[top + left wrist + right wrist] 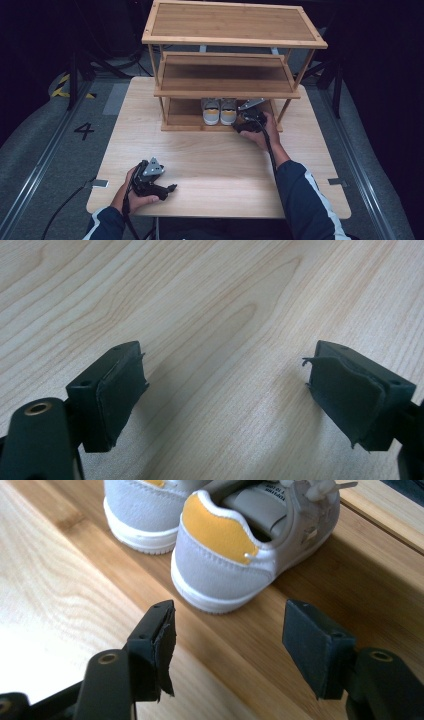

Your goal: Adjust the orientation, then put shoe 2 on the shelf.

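Note:
Two small grey shoes with yellow heel tabs (219, 111) stand side by side on the bottom shelf of a bamboo rack (227, 82), heels toward me. In the right gripper view the nearer shoe (235, 550) sits just beyond the jaws, with the other shoe (142, 510) to its left. My right gripper (248, 120) (227, 635) is open at the shelf's front edge, just right of the shoes, with nothing between its pads. My left gripper (167, 189) (225, 385) rests low over the bare table (210, 300) near the front left, open and empty.
The three-tier bamboo rack stands at the back of the light wooden table (210, 160); its middle and top shelves are bare. Dark floor with rails and a painted number lies left of the table.

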Available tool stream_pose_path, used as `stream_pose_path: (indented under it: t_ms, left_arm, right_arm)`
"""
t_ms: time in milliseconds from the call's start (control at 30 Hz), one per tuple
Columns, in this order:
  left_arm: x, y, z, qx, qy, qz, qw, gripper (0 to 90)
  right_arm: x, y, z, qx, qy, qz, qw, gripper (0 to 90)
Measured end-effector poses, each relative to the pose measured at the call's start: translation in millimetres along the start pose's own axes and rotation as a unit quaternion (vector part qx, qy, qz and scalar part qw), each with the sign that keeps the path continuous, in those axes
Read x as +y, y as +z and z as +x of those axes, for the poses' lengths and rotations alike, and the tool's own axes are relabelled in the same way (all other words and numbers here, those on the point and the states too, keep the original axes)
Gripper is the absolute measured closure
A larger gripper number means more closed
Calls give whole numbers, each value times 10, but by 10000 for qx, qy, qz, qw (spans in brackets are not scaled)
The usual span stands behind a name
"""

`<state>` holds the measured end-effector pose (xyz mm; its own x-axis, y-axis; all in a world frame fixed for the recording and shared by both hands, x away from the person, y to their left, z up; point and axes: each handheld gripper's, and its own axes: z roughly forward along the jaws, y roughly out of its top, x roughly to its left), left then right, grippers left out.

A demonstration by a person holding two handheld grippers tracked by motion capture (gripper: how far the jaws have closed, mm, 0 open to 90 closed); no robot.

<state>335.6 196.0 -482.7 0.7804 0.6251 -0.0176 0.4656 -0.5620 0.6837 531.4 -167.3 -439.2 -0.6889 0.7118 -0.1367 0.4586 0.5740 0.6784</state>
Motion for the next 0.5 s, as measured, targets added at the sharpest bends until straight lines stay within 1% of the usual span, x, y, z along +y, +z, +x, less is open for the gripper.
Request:
stream_pose_path:
  t_ms: [33,67,133,200,300,367,467,500]
  left_arm:
    - [0,0,0,0,1,0,10000,153]
    - [0,0,0,1,-1,1,10000,153]
    - [0,0,0,0,0,0,10000,153]
    - [-1,-3,0,20,17,-3,10000,154]
    - [-7,-5,-4,17,3,-14,10000,156]
    - [-7,-5,-4,16,2,-16,10000,156]
    - [-7,-5,-4,16,1,-15,10000,156]
    - [-7,-4,-4,16,1,-16,10000,156]
  right_arm:
    - [-7,-17,-8,31,-124,-35,9999,388]
    - [-15,-46,1,8,-110,19,9999,386]
    - [-36,-112,-2,0,-232,26,9997,397]
    - [-53,-168,-5,-10,-271,-10,9996,400]
    - [-82,-254,-31,54,-336,18,9994,396]
    - [-102,-300,-38,64,-428,51,9990,393]
    - [-141,-366,-30,86,-558,105,9983,391]
    - [-157,-386,-26,101,-561,128,9983,389]
